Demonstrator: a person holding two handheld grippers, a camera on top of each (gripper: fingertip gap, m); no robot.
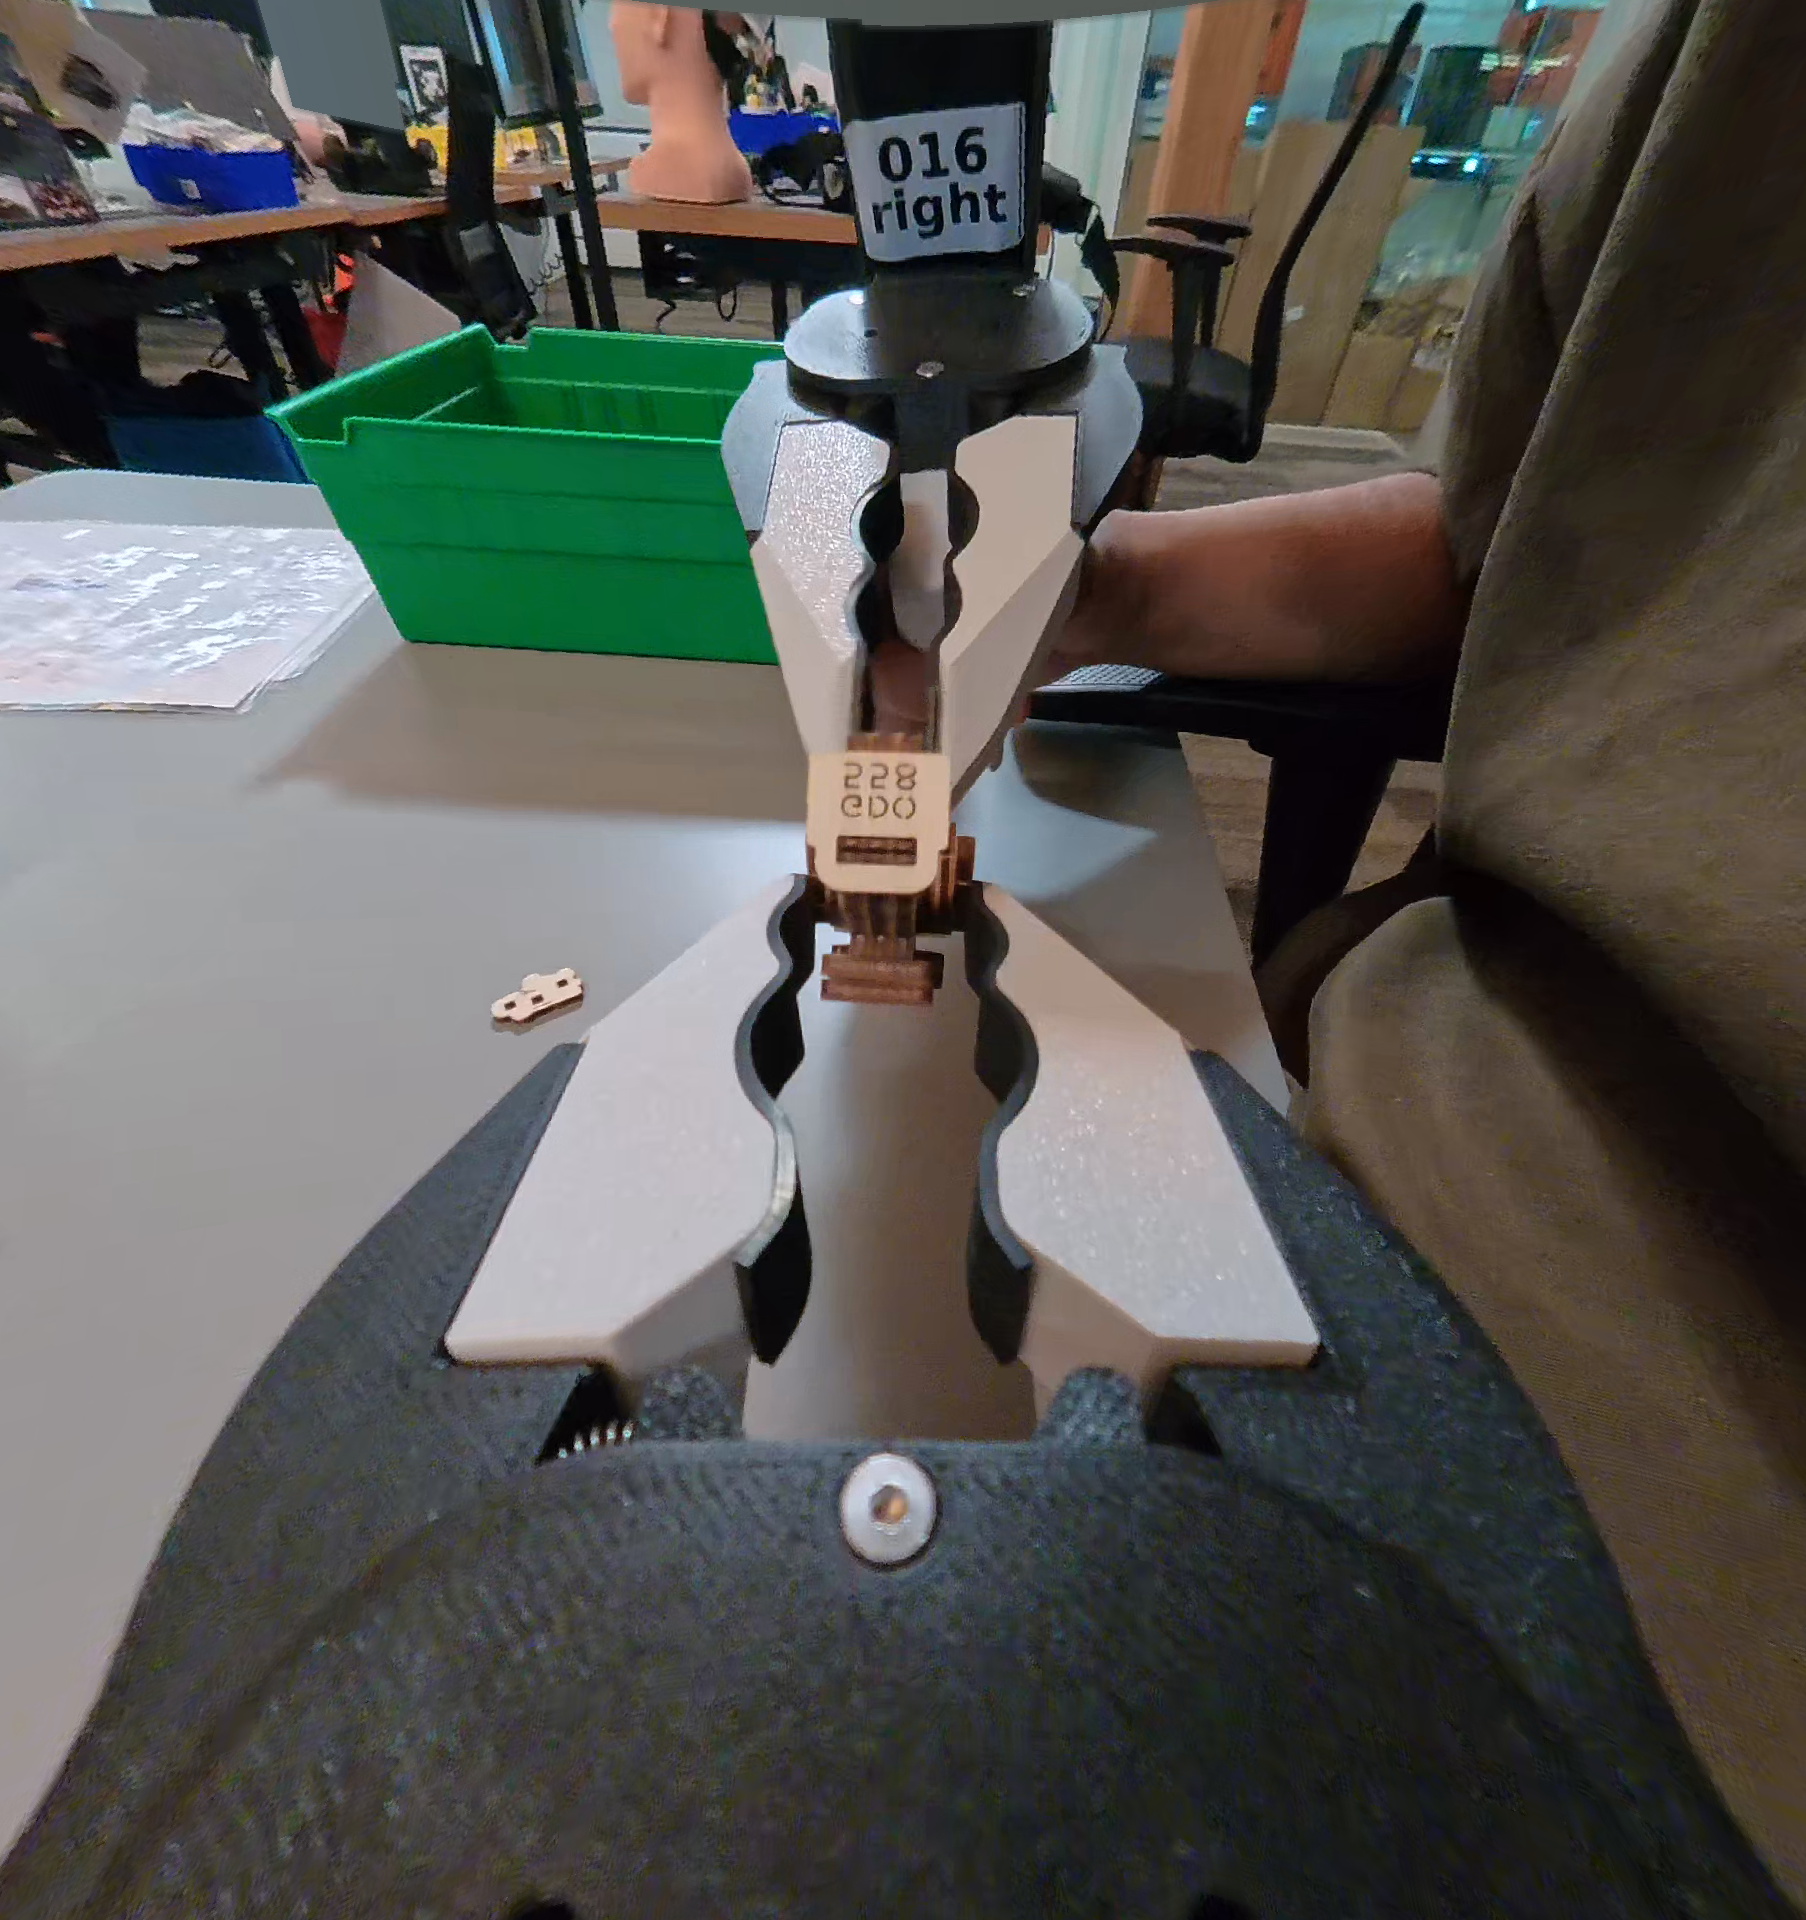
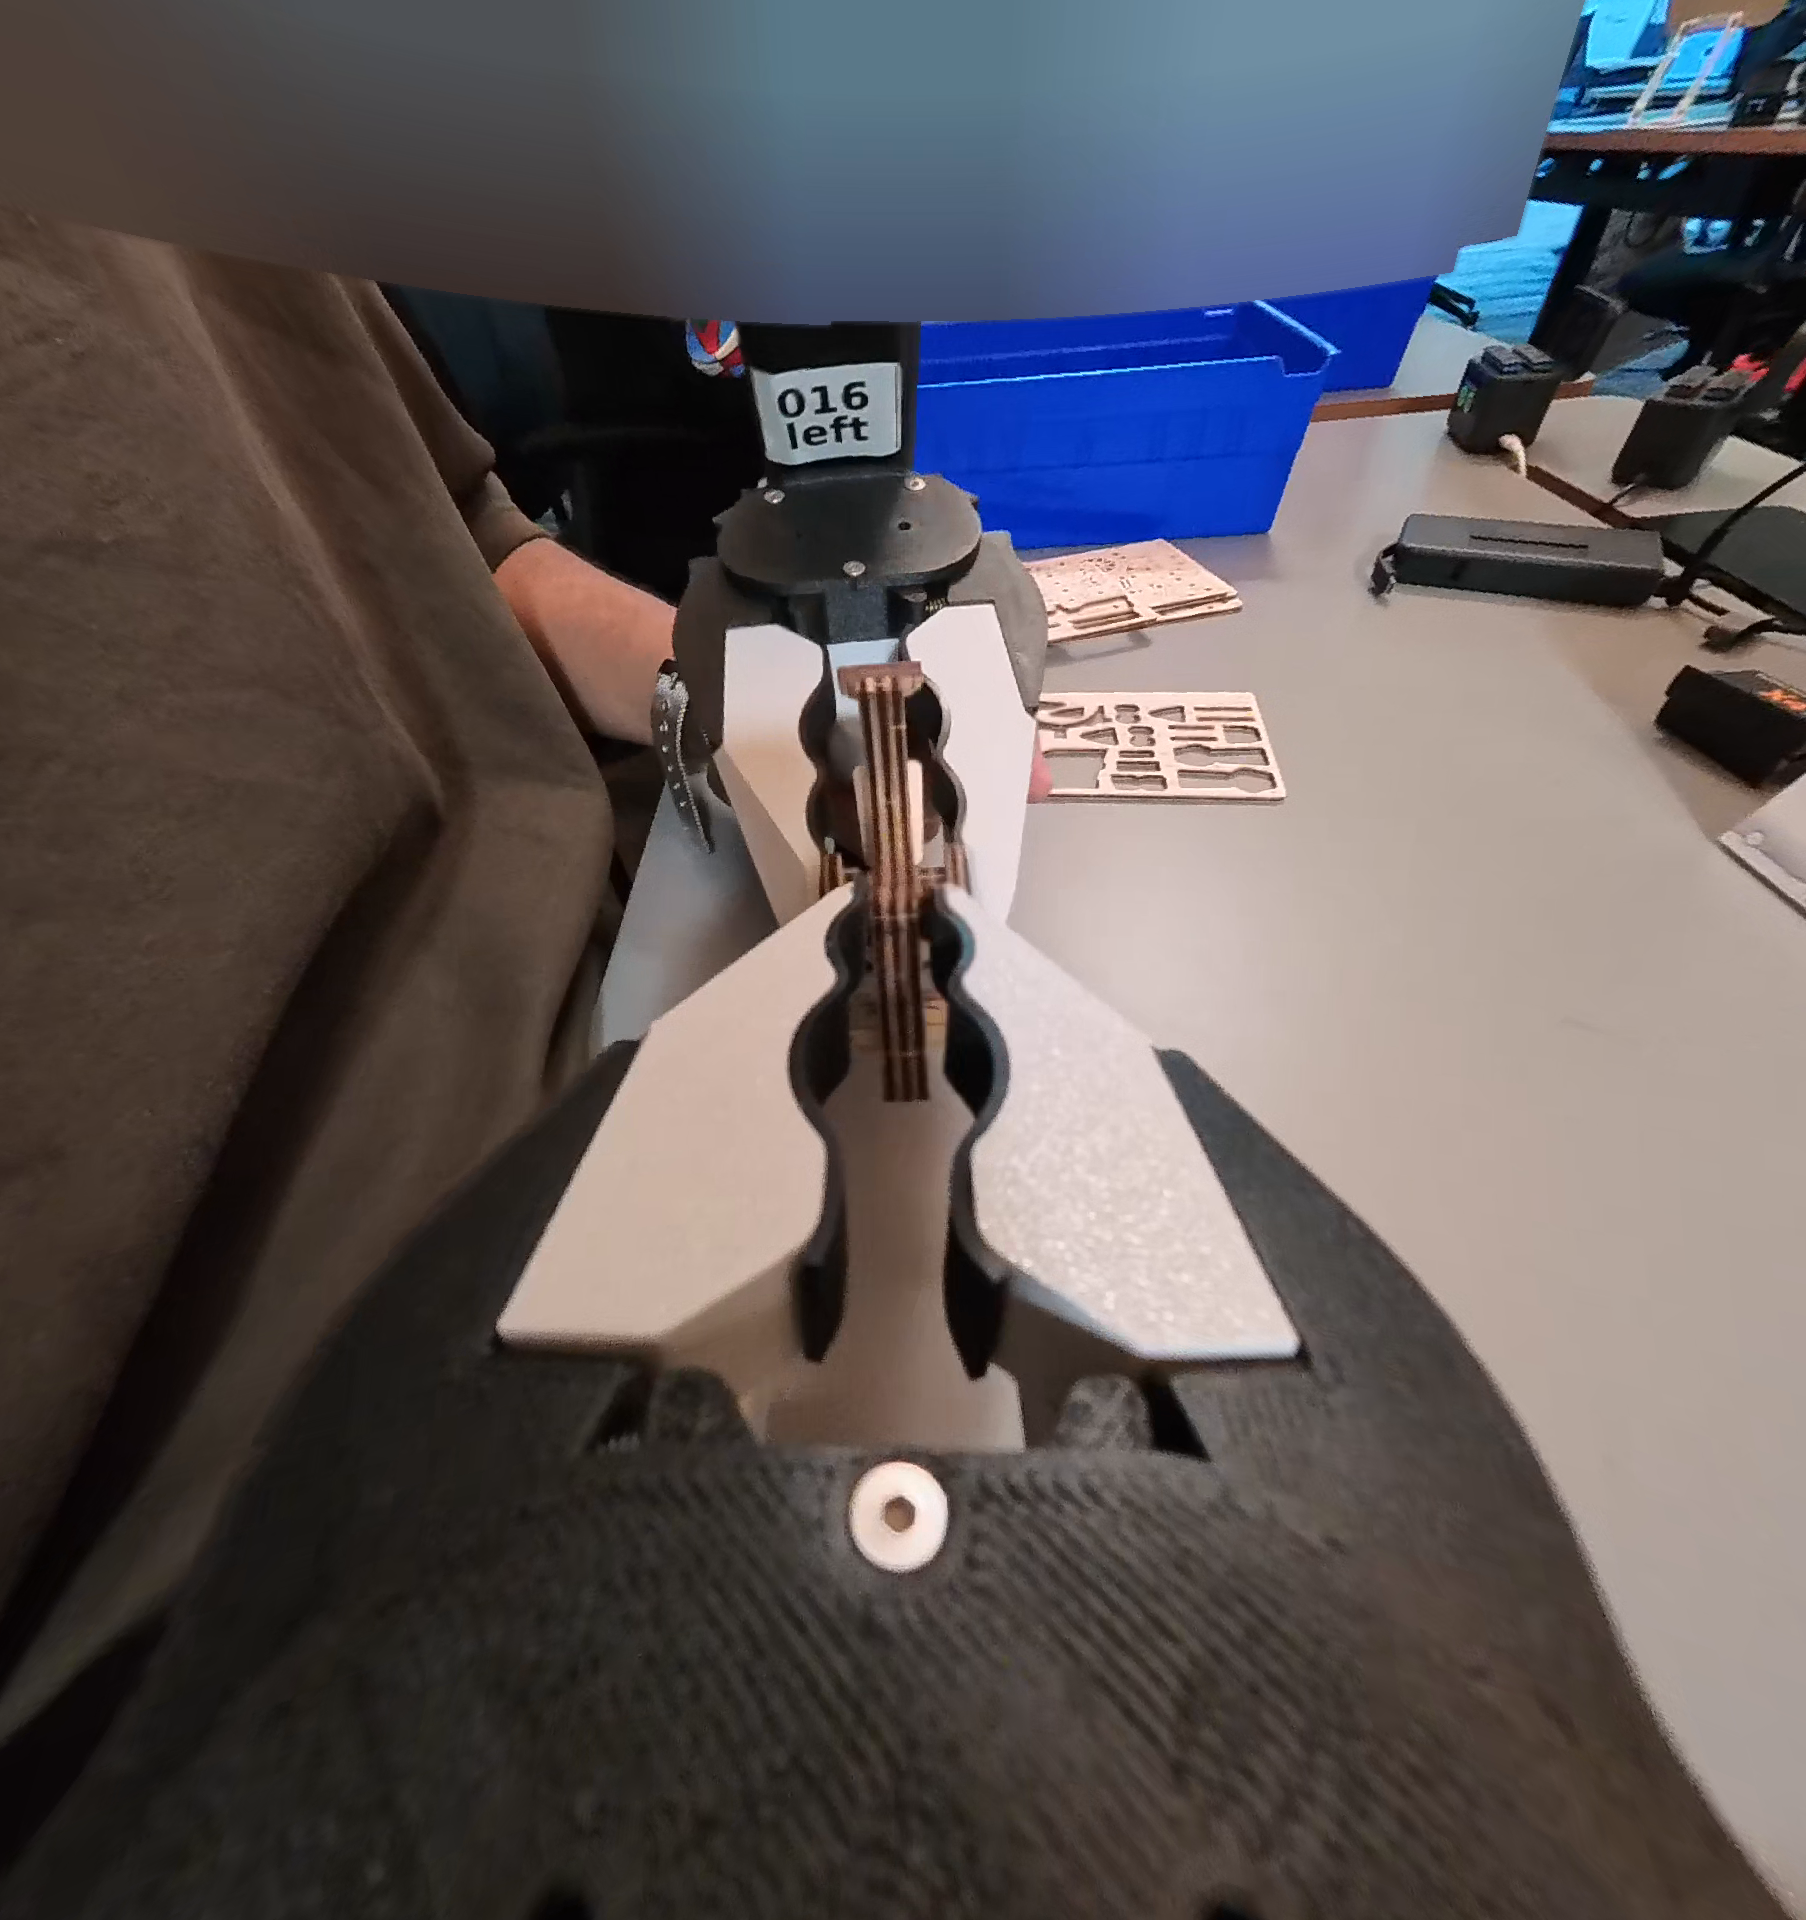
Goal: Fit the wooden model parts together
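Observation:
The two grippers meet tip to tip above the grey table [image 1: 255, 1039], near its edge by the person. My left gripper [image 1: 891, 904] is shut on a ribbed, layered wooden assembly [image 1: 883, 961] held at its fingertips. My right gripper [image 1: 883, 732] comes from the opposite side and is shut on a pale wooden plate [image 1: 878, 821] with engraved marks, pressed against the assembly. In the right wrist view my right gripper [image 2: 897, 899] clamps the layered wood [image 2: 904, 997], seen edge-on, and the left gripper [image 2: 891, 852] faces it. A small loose wooden piece [image 1: 535, 997] lies on the table to the left.
A green bin [image 1: 535, 520] and a plastic-sleeved sheet [image 1: 120, 613] sit at the far left. A blue bin [image 2: 1117, 426], punched wooden sheets [image 2: 1159, 743], a stack of sheets [image 2: 1138, 587] and black devices [image 2: 1522, 556] lie beyond. The person's torso [image 1: 1605, 935] is close by. The tips of both grippers are at nearly the same place.

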